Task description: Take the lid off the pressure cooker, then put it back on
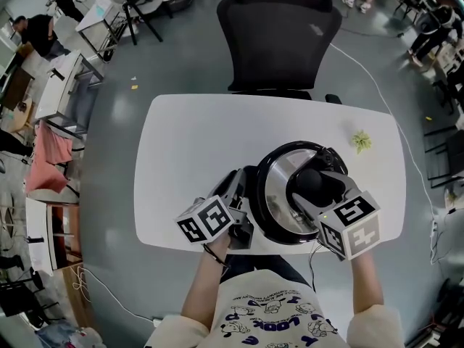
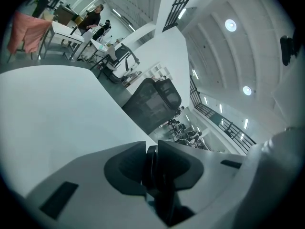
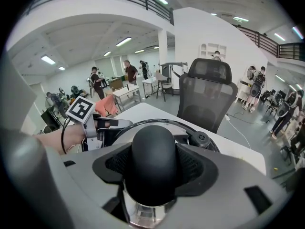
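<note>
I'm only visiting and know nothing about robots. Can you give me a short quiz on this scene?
1. True or false: the lid sits on the pressure cooker.
2. The right gripper is clamped on: A) the lid's black knob, B) a chair arm, C) nothing.
3. Fill in: the small green thing lies on the white ____.
Key: 1 true; 2 A; 3 table.

Glossy polished-metal lid with matt black plastic knob on smooth white table
</note>
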Available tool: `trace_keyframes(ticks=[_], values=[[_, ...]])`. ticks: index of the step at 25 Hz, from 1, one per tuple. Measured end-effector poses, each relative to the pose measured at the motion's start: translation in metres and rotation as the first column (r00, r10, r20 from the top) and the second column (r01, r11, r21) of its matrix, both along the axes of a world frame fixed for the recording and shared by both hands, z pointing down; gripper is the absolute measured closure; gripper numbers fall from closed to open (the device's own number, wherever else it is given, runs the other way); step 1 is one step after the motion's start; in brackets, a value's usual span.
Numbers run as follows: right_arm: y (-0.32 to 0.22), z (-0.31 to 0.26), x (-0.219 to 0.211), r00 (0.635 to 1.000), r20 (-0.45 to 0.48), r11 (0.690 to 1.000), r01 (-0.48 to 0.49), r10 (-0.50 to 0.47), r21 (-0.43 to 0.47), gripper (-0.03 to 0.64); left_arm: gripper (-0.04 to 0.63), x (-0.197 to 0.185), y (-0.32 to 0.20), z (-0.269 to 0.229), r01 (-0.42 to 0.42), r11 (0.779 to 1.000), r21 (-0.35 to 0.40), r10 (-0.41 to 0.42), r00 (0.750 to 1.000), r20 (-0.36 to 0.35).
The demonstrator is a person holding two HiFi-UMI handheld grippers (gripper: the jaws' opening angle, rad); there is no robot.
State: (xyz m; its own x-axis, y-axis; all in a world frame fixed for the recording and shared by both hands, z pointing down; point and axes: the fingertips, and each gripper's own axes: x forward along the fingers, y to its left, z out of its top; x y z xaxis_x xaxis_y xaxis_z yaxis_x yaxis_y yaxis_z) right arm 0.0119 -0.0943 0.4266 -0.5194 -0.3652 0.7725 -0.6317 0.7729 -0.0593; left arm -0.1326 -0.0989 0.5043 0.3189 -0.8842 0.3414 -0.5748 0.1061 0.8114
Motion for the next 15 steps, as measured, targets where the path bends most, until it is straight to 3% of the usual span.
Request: trace_keyframes(ticks=[15], values=[[0.0002,0.0035,-0.0024,1.0,-0.008,1.0,0.01,-0.009,0.012,0.322,0.515,-0.0025,-0.0014,0.0035,0.034,0.999,-0.01,-0.034,0.999,0.012]])
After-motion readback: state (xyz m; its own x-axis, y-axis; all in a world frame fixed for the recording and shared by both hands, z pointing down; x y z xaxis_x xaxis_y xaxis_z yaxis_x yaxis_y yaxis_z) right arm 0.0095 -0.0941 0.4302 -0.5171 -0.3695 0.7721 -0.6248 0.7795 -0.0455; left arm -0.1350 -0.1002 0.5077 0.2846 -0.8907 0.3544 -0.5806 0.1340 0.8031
